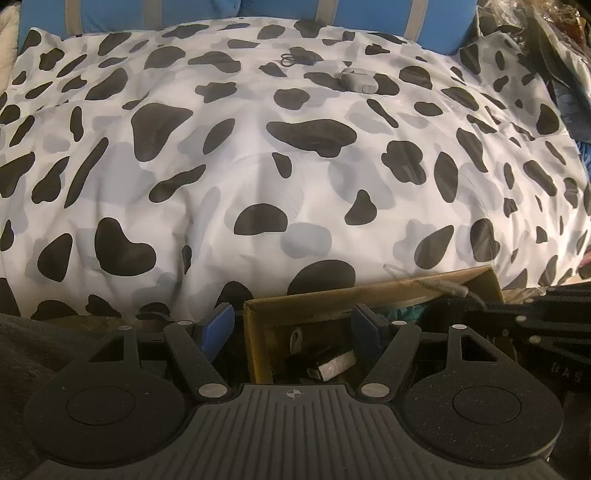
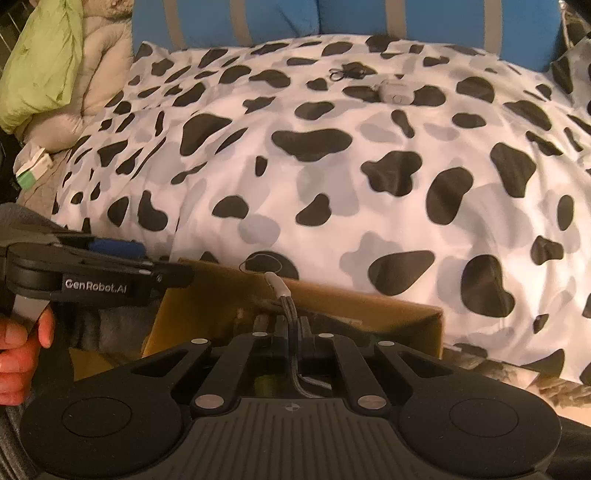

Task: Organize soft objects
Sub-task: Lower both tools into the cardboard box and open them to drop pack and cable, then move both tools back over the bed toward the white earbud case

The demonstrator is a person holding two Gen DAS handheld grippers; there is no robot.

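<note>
A cow-print duvet (image 1: 295, 147), white with black and grey blotches, lies spread across the bed and fills most of both views, with blue striped pillows (image 1: 280, 11) along its far edge. On the far part of the duvet rest a small grey case (image 1: 359, 80) and, near it, a black bundle with a ring (image 1: 297, 59).

At the near edge of the bed stands an open cardboard box (image 1: 369, 291) holding small odds and ends. The left gripper (image 1: 293, 325) hovers over the box's left wall with its blue-padded jaws spread apart and nothing between them. The right gripper (image 2: 290, 332) is clenched on a grey braided cable (image 2: 286, 306), whose pale connector end sticks up past the box's far rim toward the duvet.

In the right wrist view, the left gripper appears from the side at the left edge, held by a hand (image 2: 18, 354). A green cloth (image 2: 44, 62) and a beige quilted garment (image 2: 99, 74) lie beside the duvet's far left corner.
</note>
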